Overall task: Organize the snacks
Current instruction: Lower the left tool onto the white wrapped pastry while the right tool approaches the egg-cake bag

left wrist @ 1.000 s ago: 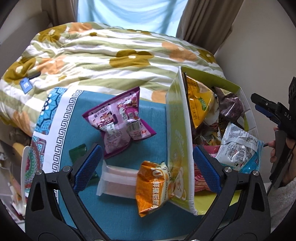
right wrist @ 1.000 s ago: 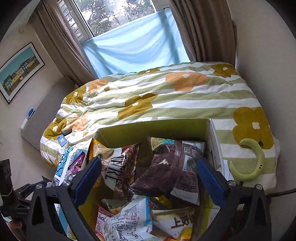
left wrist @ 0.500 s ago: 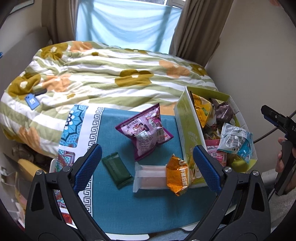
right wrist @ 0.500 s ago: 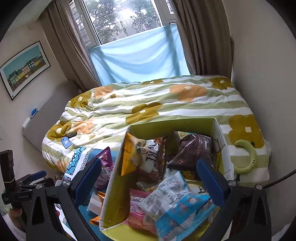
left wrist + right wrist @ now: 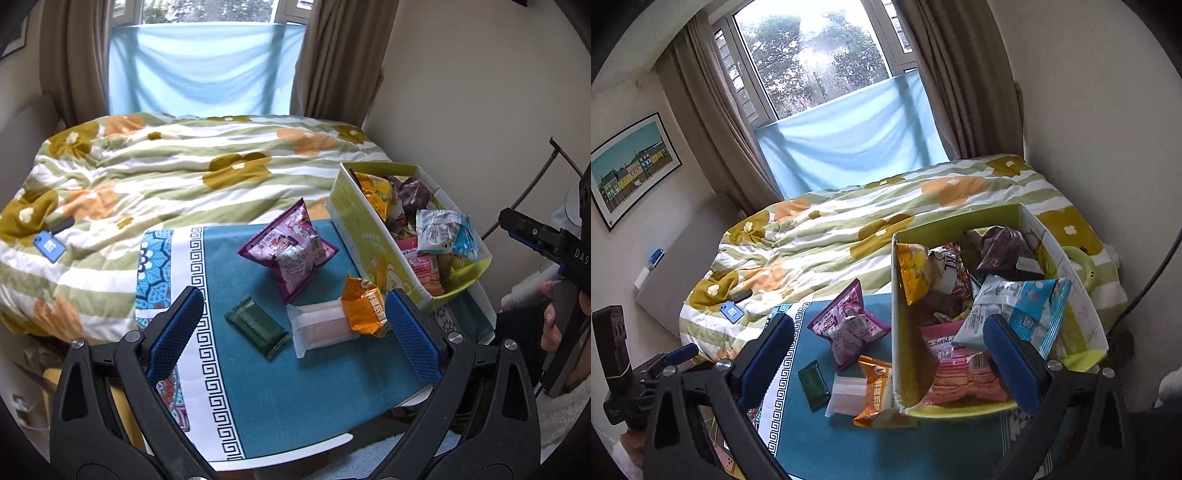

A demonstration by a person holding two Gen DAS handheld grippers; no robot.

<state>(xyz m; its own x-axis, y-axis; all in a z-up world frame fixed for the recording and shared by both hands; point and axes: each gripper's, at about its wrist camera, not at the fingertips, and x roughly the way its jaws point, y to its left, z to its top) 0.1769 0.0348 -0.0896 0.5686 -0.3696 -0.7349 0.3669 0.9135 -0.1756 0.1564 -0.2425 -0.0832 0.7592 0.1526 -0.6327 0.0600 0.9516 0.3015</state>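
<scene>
A green cardboard box [image 5: 354,218] [image 5: 899,354] full of snack bags stands at the right of a teal cloth [image 5: 295,387] [image 5: 834,443]. Loose on the cloth lie a purple bag [image 5: 290,249] [image 5: 847,326], a dark green packet [image 5: 256,328] [image 5: 812,380], a pale pink bar [image 5: 319,328] [image 5: 847,395] and an orange bag [image 5: 364,308] [image 5: 875,391] against the box. My left gripper [image 5: 293,334] is open and empty, above the loose snacks. My right gripper [image 5: 890,354] is open and empty, above the box's near left corner.
A bed with a green and orange flowered quilt [image 5: 177,177] [image 5: 849,229] lies behind the cloth. A blue tag [image 5: 50,245] rests on the quilt. A green curved thing [image 5: 1084,267] lies right of the box. Walls close in on the right.
Both grippers have pulled back and up from the snacks and the box, so more of the room shows. The snacks and the box have not moved.
</scene>
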